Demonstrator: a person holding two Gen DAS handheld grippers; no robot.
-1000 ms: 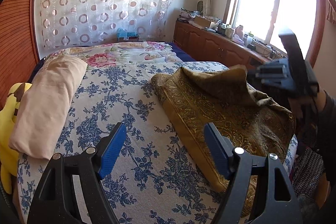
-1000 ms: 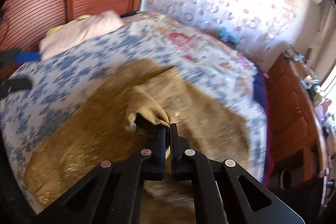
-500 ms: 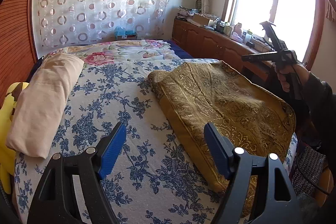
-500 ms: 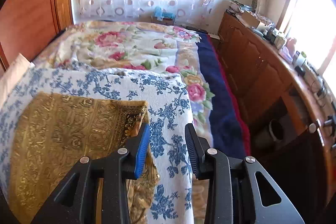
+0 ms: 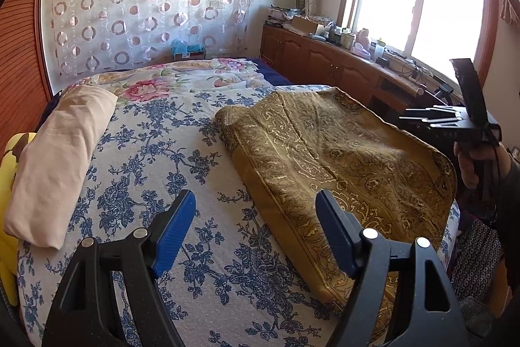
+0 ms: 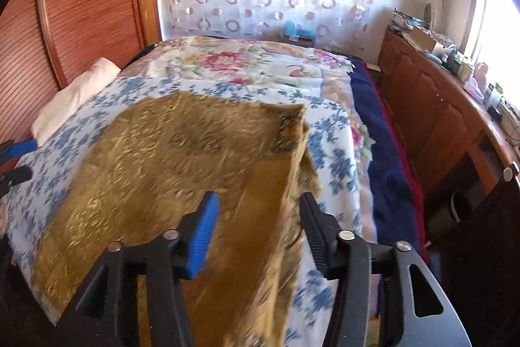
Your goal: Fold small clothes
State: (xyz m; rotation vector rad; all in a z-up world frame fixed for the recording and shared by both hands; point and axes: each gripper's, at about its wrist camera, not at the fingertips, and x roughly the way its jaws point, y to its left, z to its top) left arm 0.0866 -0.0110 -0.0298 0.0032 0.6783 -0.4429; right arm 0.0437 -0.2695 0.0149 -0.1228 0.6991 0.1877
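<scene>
Right wrist view: right gripper (image 6: 256, 220) jaws opening over the folded, gold-patterned cloth (image 6: 182, 152) — left gripper (image 5: 255, 231) released.

One golden-brown patterned cloth (image 5: 338, 165) lies folded along the right edge of the single bed's blue-flowered white bedspread (image 5: 156, 171). One pale pink rolled pillow (image 5: 61, 158) rests by the left edge, beside one yellow soft toy (image 5: 9, 184). Two black grippers with blue pads show: the left gripper (image 5: 255, 233) and the right gripper (image 6: 258, 233).
</scene>
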